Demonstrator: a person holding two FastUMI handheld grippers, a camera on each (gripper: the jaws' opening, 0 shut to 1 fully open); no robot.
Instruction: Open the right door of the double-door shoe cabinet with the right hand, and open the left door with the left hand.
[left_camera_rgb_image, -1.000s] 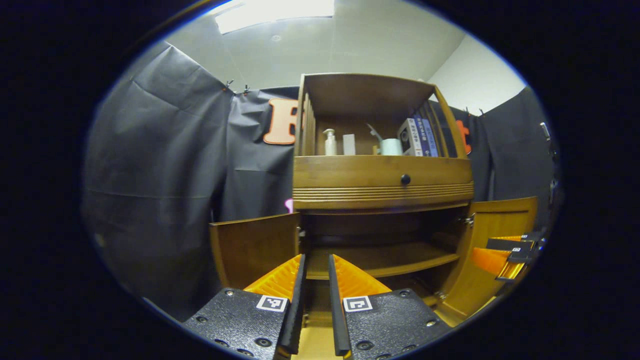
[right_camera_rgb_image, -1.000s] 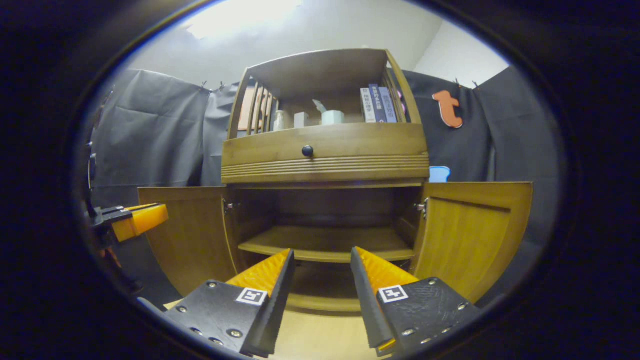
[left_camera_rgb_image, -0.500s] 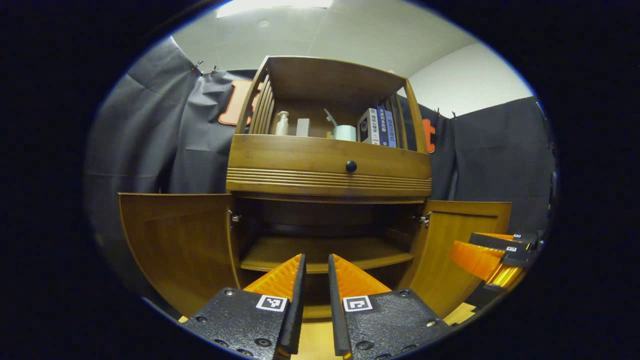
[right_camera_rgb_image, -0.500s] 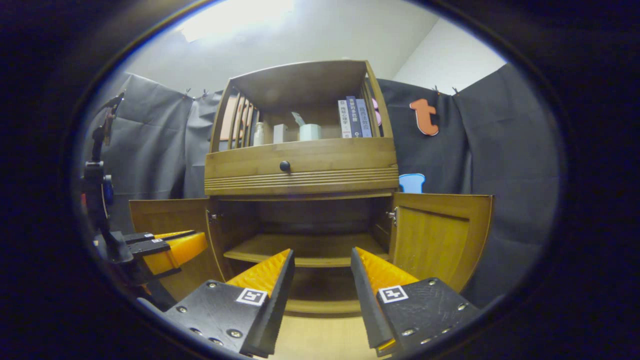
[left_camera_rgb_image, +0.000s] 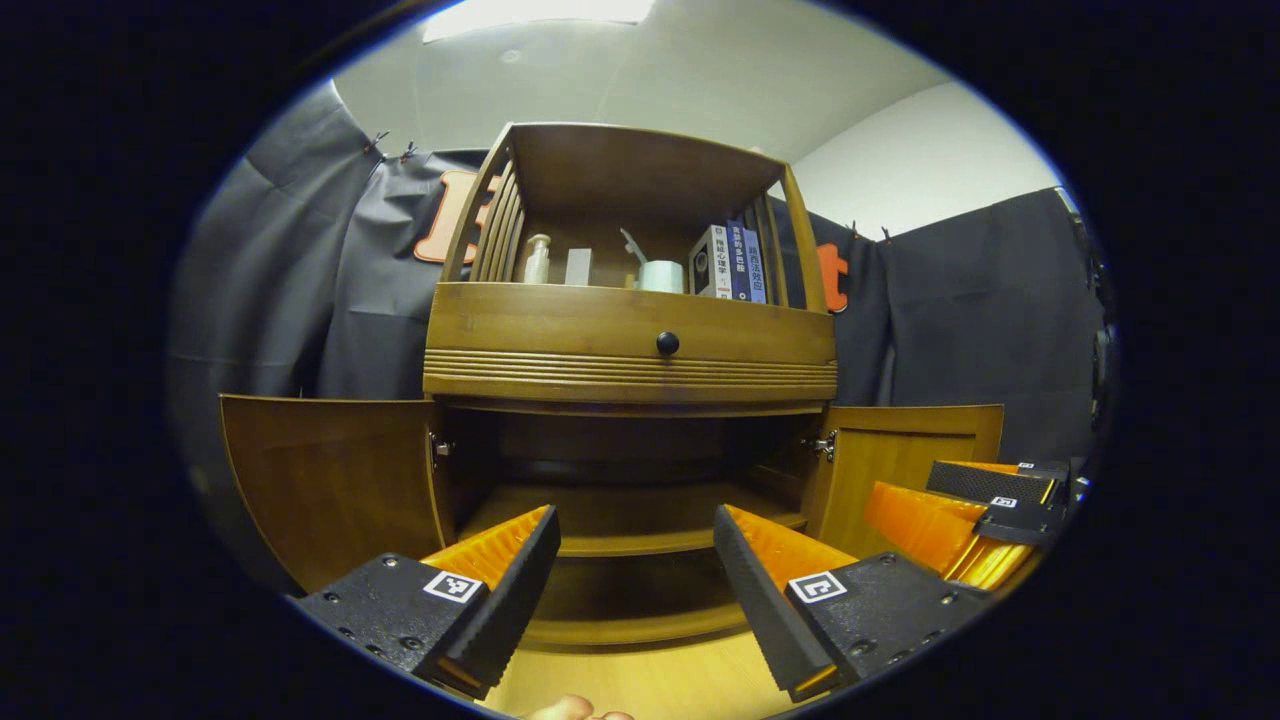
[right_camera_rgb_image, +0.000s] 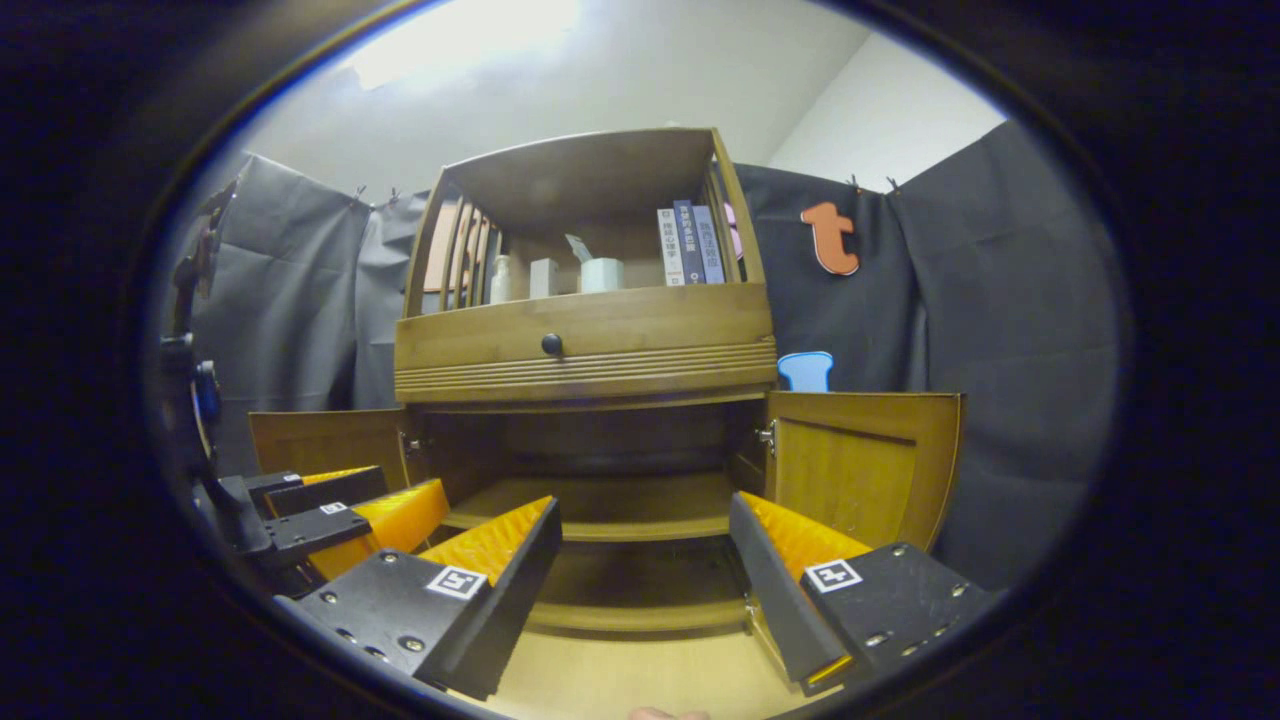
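Observation:
The wooden shoe cabinet (left_camera_rgb_image: 630, 350) (right_camera_rgb_image: 585, 340) stands ahead with both lower doors swung wide. Its left door (left_camera_rgb_image: 325, 475) (right_camera_rgb_image: 320, 440) and right door (left_camera_rgb_image: 910, 450) (right_camera_rgb_image: 860, 465) hang outward, baring the inner shelf (left_camera_rgb_image: 620, 515) (right_camera_rgb_image: 600, 500). My left gripper (left_camera_rgb_image: 632, 535) is open, some way in front of the opening, holding nothing; in the right gripper view it sits at the lower left (right_camera_rgb_image: 350, 505). My right gripper (right_camera_rgb_image: 643, 525) is open too and empty; in the left gripper view it sits at the lower right (left_camera_rgb_image: 960, 505), in front of the right door.
A drawer with a dark knob (left_camera_rgb_image: 667, 343) sits above the doors. The top shelf carries a bottle (left_camera_rgb_image: 537, 260), a cup (left_camera_rgb_image: 662, 276) and books (left_camera_rgb_image: 735, 263). Black cloth hangs behind and beside the cabinet. Light wooden floor (right_camera_rgb_image: 640, 680) lies in front.
Both grippers have widened their fingers and drawn back from the cabinet. The left gripper view swung round to face the cabinet squarely. The doors stay wide.

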